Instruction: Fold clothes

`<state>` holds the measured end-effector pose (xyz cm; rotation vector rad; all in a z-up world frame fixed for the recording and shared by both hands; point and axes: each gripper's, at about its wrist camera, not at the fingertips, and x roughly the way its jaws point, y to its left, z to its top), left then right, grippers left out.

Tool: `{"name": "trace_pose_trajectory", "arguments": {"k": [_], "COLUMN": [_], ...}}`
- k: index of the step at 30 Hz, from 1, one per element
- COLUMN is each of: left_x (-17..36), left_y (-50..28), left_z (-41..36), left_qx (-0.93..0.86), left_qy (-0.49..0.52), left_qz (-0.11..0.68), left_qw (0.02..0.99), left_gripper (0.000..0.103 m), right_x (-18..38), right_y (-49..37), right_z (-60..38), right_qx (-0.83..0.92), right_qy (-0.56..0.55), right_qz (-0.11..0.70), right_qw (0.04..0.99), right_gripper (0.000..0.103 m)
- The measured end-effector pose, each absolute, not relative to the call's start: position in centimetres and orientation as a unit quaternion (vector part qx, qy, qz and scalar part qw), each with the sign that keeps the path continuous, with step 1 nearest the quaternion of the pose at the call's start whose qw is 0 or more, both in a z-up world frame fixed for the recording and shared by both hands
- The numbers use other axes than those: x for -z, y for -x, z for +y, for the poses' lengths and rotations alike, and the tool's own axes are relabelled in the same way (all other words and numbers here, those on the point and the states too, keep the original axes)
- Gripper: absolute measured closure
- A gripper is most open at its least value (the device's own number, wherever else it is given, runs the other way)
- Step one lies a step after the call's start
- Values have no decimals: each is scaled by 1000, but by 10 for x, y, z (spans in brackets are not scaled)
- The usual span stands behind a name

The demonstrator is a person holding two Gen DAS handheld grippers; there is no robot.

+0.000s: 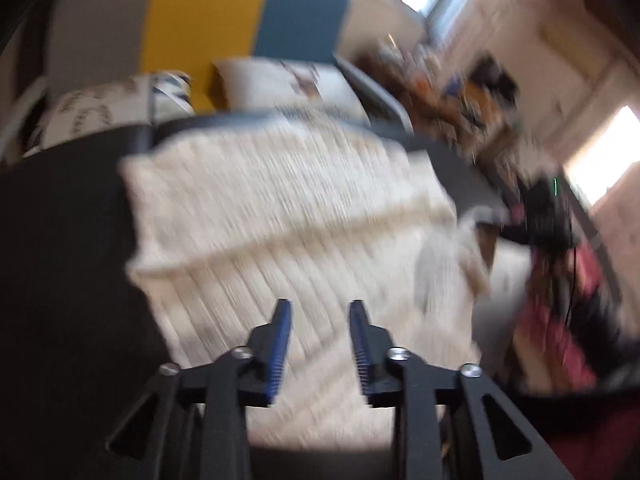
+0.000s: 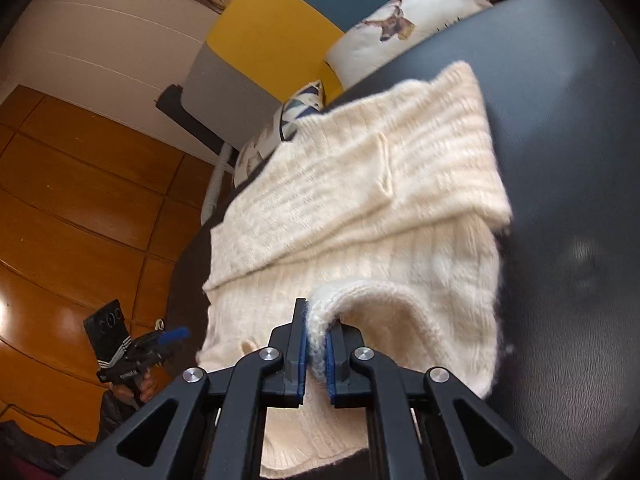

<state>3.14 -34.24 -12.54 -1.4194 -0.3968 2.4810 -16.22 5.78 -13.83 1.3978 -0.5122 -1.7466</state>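
Sweater, cream, ribbed knit, partly folded

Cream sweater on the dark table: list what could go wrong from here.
1. The right gripper pinches only a thin edge of the cream sweater; it may slip out.
2. The left gripper is open with nothing between its jaws, so pulling could drag the folded layer askew on the dark table.

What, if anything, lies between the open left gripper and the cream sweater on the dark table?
Nothing visible. The left gripper hangs open over the sweater with only air between; the right gripper already pinches a fold of it.
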Motion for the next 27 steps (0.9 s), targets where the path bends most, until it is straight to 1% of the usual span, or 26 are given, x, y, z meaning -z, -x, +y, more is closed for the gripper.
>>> {"name": "trace_pose_trajectory", "arguments": {"k": [2, 4, 5, 7, 9, 10, 13, 15, 17, 18, 21, 24, 27], "left_x": [138, 140, 140, 142, 145, 147, 163, 170, 165, 161, 147, 137, 125], "left_y": [-34, -34, -34, -29, -19, -14, 0, 1, -3, -7, -26, -52, -81], "left_z": [-327, -317, -312, -308, -304, -303, -298, -292, -288, -288, -299, -321, -337], "left_qx": [-840, -835, -833, -824, -811, -805, -773, -771, -783, -793, -827, -855, -874], "left_qy": [510, 516, 519, 526, 538, 545, 581, 587, 573, 561, 515, 461, 397], "left_qz": [-108, -83, -71, -61, -53, -48, -40, -32, -26, -30, -75, -160, -242], "left_qw": [152, 170, 179, 199, 224, 232, 250, 246, 239, 236, 211, 176, 141], "left_gripper": [61, 58, 53, 49, 44, 42, 42, 48, 95, 95, 96, 96, 96], "right_x": [140, 139, 139, 138, 138, 139, 141, 140, 141, 142, 147, 147, 133], "right_y": [157, 152, 150, 147, 145, 144, 141, 139, 135, 133, 126, 120, 107], "right_z": [62, 65, 66, 68, 68, 68, 68, 67, 65, 64, 63, 67, 69], "right_qx": [693, 692, 692, 693, 692, 692, 690, 692, 691, 689, 676, 679, 680], "right_qy": [-560, -561, -561, -562, -566, -567, -573, -575, -580, -584, -600, -596, -568], "right_qz": [-203, -204, -203, -202, -202, -200, -202, -191, -178, -169, -147, -140, -146], "right_qw": [408, 406, 406, 404, 401, 399, 394, 393, 393, 395, 402, 406, 440], "right_gripper": [97, 97, 97, 97, 96, 96, 96, 96, 96, 96, 94, 94, 96]}}
